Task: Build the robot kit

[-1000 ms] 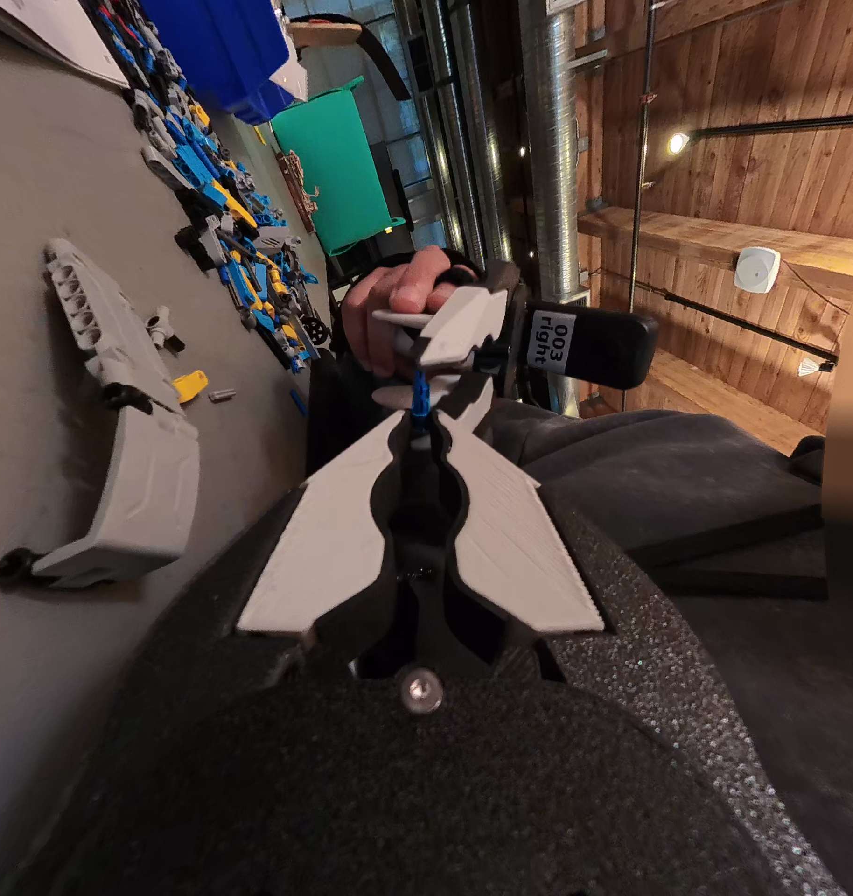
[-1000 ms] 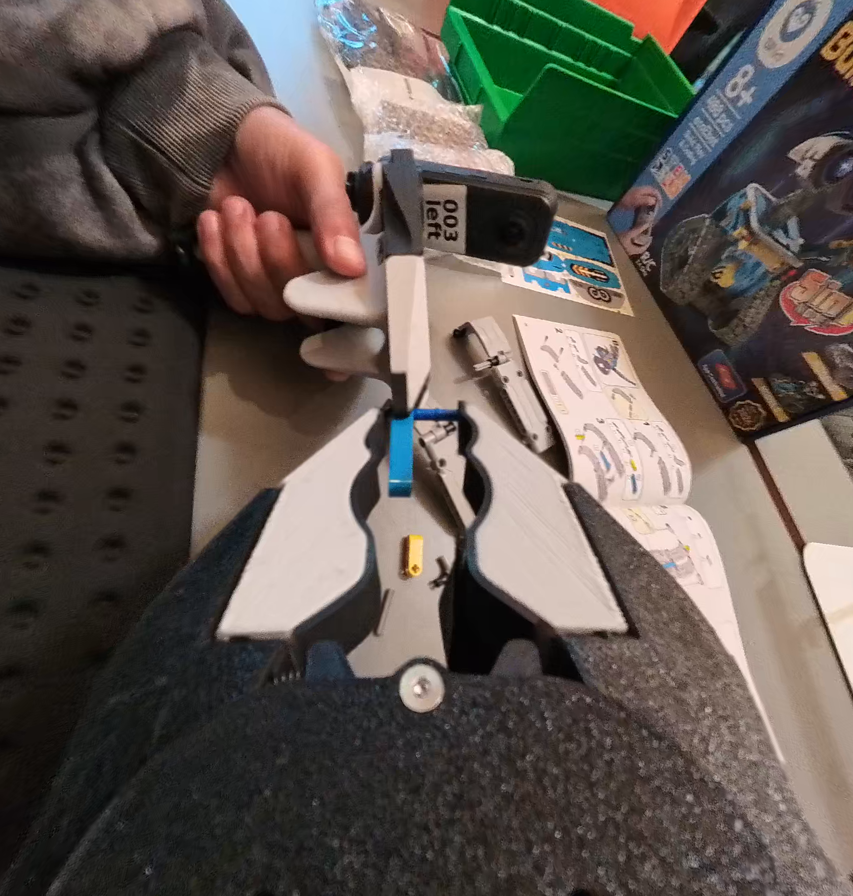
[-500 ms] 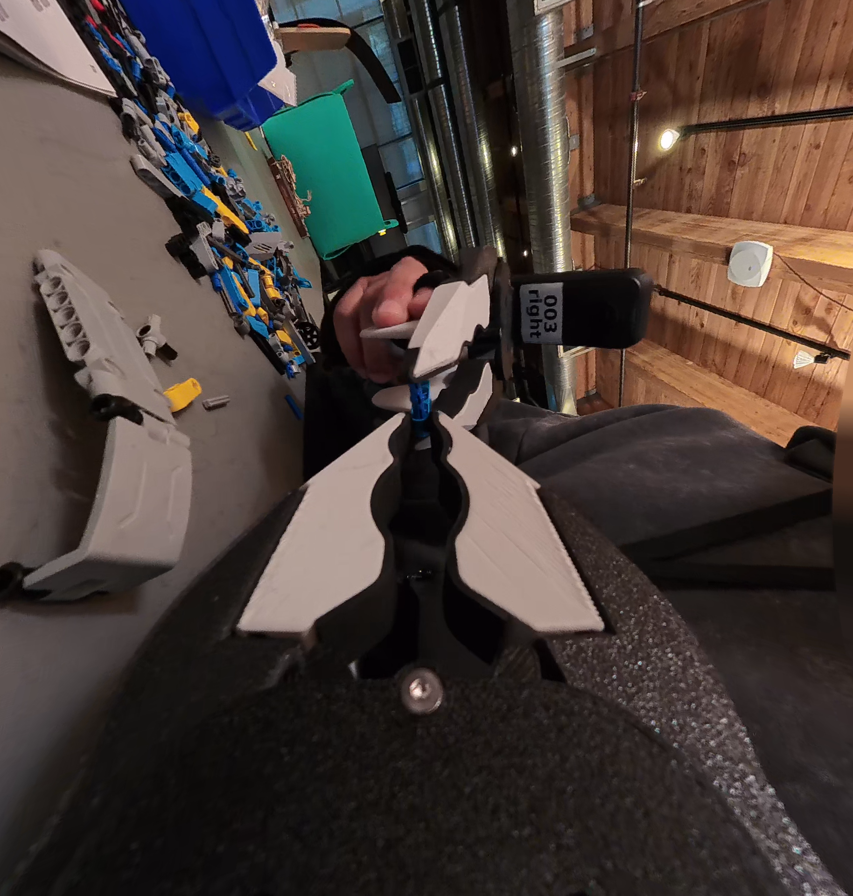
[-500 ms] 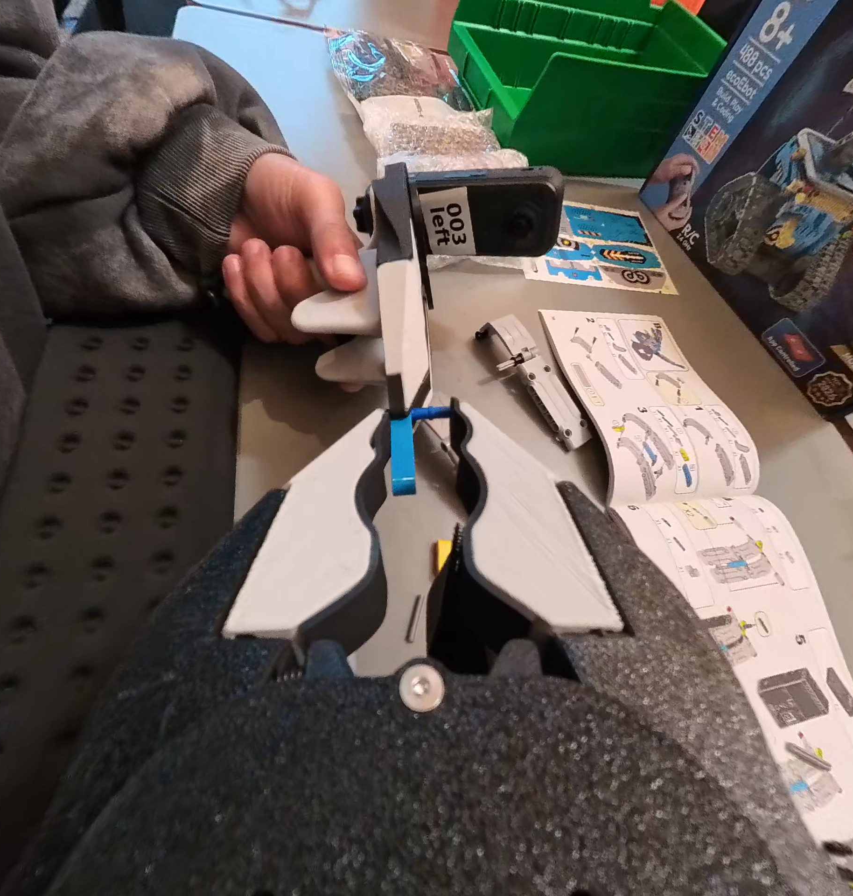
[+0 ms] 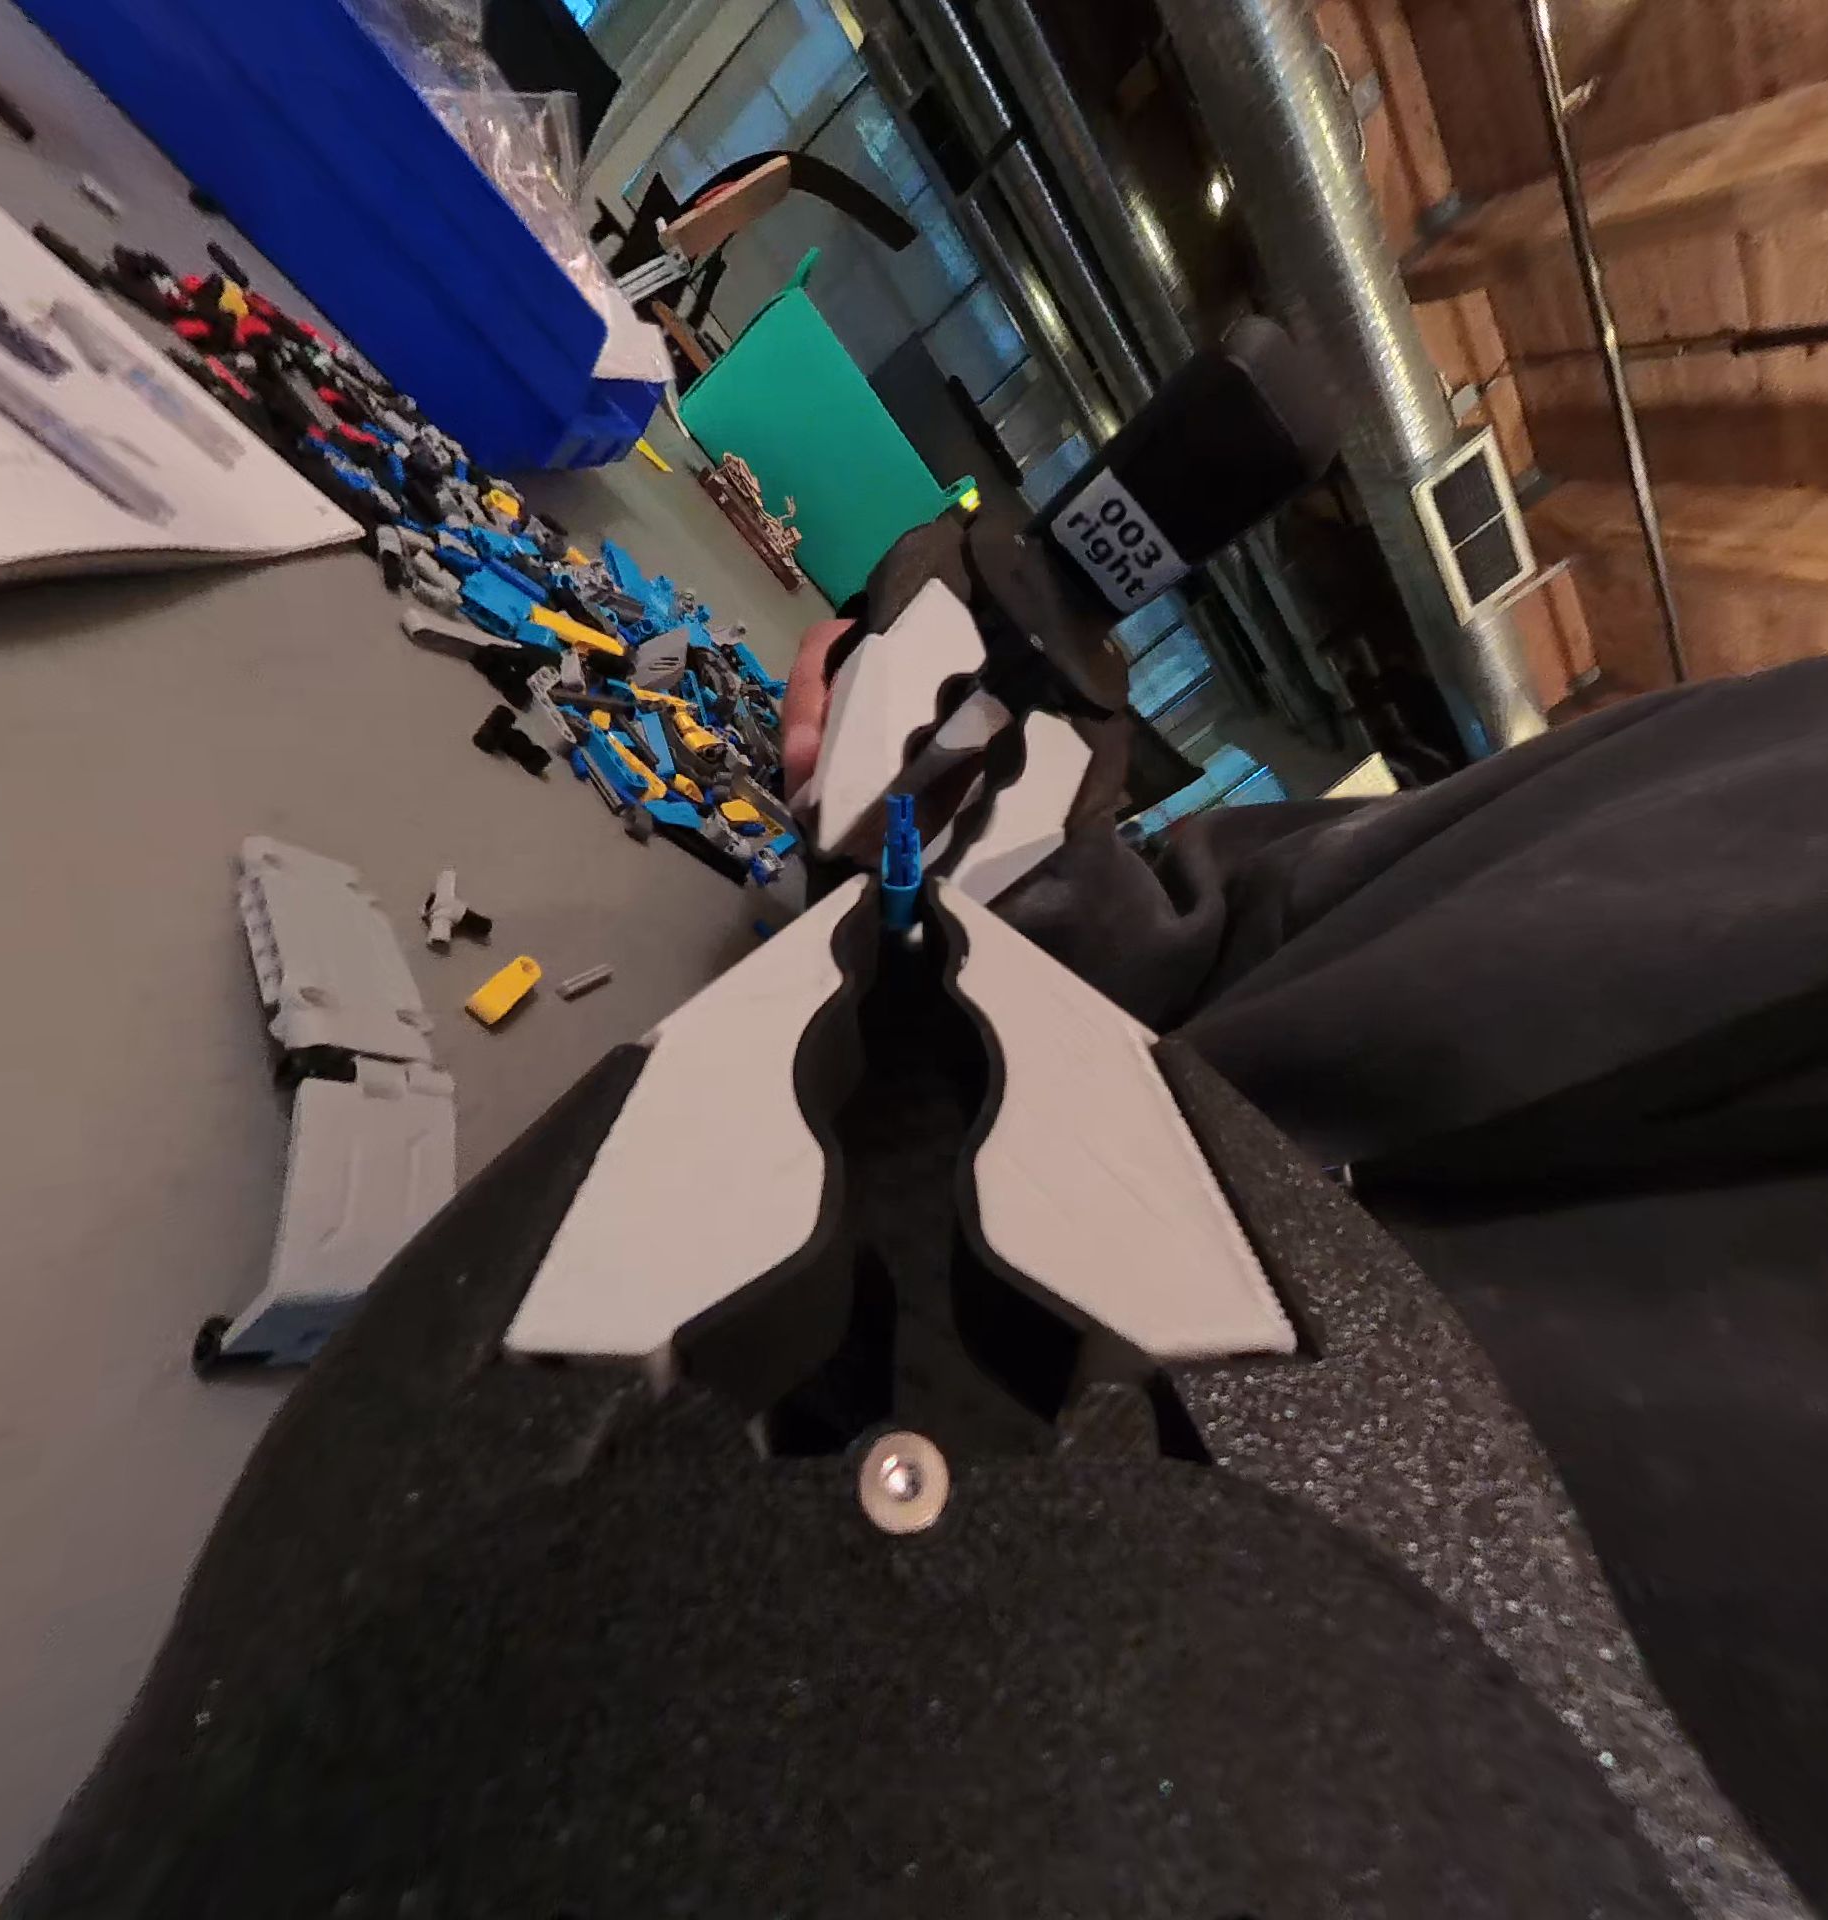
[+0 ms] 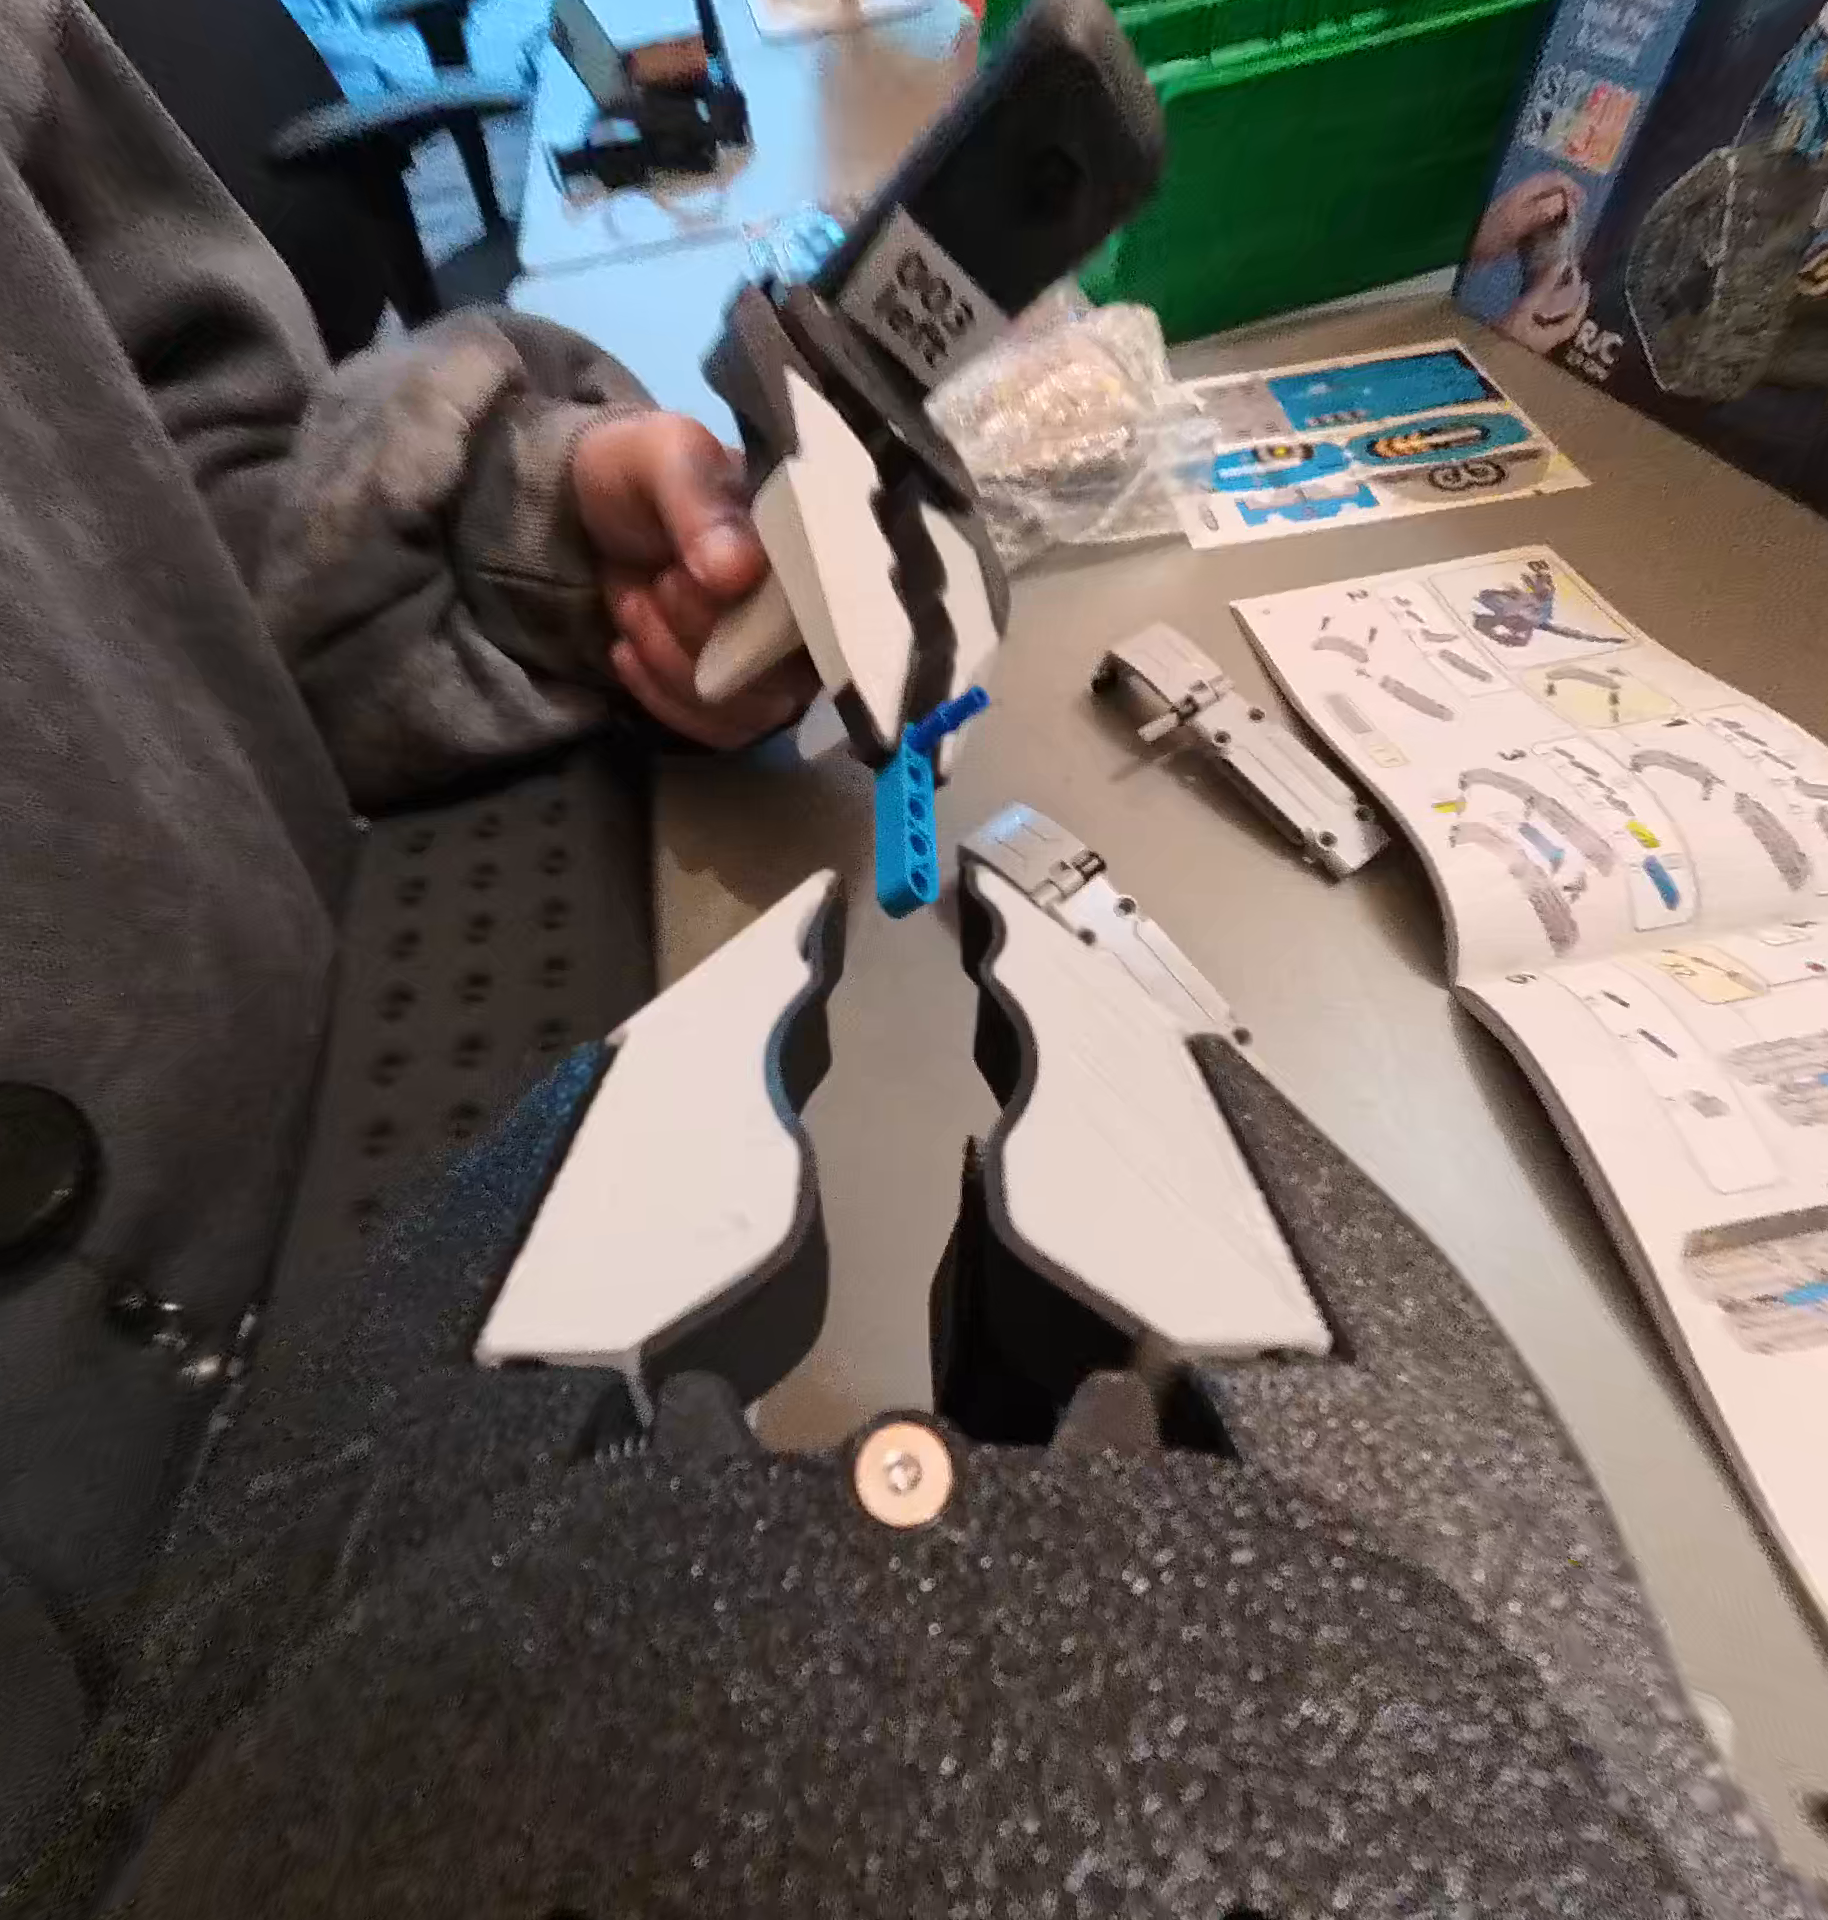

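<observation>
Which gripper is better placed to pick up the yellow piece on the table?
Right gripper: it is open and empty. The left gripper is shut on the blue beam, though the yellow piece lies beside it.

A bright blue perforated plastic beam [image 6: 907, 833] hangs above the plain grey tabletop [image 6: 1357, 1091]; the white instruction booklet [image 6: 1658, 883] carries multicoloured diagrams.

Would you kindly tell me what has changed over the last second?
The right gripper opened, let go of the blue beam and drew back. The left gripper tilted and stays shut on the beam with its pin. The grey panels and booklet lie unmoved.
</observation>
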Demonstrator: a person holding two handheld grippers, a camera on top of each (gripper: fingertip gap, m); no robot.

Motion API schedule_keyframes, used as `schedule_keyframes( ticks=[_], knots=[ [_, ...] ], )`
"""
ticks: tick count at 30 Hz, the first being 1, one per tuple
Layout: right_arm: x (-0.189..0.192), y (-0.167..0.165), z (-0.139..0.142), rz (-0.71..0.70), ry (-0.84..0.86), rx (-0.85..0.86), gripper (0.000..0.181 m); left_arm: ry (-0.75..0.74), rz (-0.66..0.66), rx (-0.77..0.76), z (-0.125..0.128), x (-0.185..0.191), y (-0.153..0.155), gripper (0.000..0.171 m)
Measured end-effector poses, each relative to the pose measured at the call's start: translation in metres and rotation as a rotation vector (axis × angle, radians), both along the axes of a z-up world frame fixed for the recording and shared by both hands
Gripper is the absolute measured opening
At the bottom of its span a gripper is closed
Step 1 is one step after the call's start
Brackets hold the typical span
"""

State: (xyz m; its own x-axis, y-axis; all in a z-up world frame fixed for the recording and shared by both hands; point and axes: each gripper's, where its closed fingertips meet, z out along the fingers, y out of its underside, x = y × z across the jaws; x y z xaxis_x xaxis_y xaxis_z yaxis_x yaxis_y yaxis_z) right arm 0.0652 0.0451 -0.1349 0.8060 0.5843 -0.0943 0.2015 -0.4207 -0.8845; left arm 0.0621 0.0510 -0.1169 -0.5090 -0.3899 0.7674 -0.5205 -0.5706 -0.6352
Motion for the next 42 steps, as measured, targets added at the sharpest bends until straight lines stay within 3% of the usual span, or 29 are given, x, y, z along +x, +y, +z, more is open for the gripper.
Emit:
schedule_keyframes(
  ticks=[3, 5, 7, 9, 11, 16, 20, 25, 27, 32, 36, 39, 42],
  knots=[
    [-0.007, -0.001, -0.002, 0.023, 0.002, -0.026, 0.015, -0.091, 0.027, 0.146, 0.006, -0.002, -0.006, 0.005],
    [-0.012, -0.004, 0.001, 0.056, 0.033, -0.034, 0.008, -0.196, 0.052, 0.338, 0.008, -0.006, -0.013, 0.006],
    [-0.007, -0.001, 0.000, 0.034, -0.088, 0.023, 0.007, -0.247, 0.105, 0.436, 0.008, -0.004, -0.011, 0.007],
    [0.002, 0.006, 0.001, -0.013, -0.279, 0.124, 0.007, -0.159, 0.111, 0.315, 0.006, 0.001, -0.004, 0.010],
    [0.020, 0.012, 0.000, -0.076, -0.510, 0.207, 0.006, -0.050, 0.130, 0.167, 0.002, 0.008, 0.009, 0.044],
    [0.041, 0.017, 0.016, -0.173, -0.959, 0.398, 0.006, -0.038, 0.140, -0.080, 0.015, 0.011, 0.021, 0.046],
    [0.038, 0.020, 0.024, -0.174, -1.153, 0.492, 0.006, -0.044, 0.111, -0.078, 0.016, 0.013, 0.010, 0.050],
    [0.033, 0.022, 0.017, -0.137, -1.223, 0.511, 0.006, -0.057, 0.099, -0.045, 0.016, 0.013, 0.003, 0.039],
    [0.029, 0.022, 0.020, -0.136, -1.198, 0.531, 0.006, -0.053, 0.082, -0.028, 0.013, 0.012, -0.001, 0.024],
    [0.029, 0.024, 0.013, -0.159, -1.107, 0.493, 0.005, -0.060, 0.095, 0.030, 0.011, 0.012, -0.002, 0.023],
    [0.022, 0.022, 0.004, -0.222, -0.714, 0.355, 0.008, -0.065, 0.110, 0.070, 0.009, 0.013, 0.000, 0.022],
    [0.014, 0.017, 0.008, -0.188, -0.362, 0.239, 0.034, -0.097, 0.108, 0.149, 0.008, 0.011, -0.005, 0.022],
    [0.001, 0.006, 0.012, -0.074, -0.063, 0.079, 0.035, -0.162, 0.121, 0.307, 0.008, 0.009, -0.012, 0.023]
  ],
)
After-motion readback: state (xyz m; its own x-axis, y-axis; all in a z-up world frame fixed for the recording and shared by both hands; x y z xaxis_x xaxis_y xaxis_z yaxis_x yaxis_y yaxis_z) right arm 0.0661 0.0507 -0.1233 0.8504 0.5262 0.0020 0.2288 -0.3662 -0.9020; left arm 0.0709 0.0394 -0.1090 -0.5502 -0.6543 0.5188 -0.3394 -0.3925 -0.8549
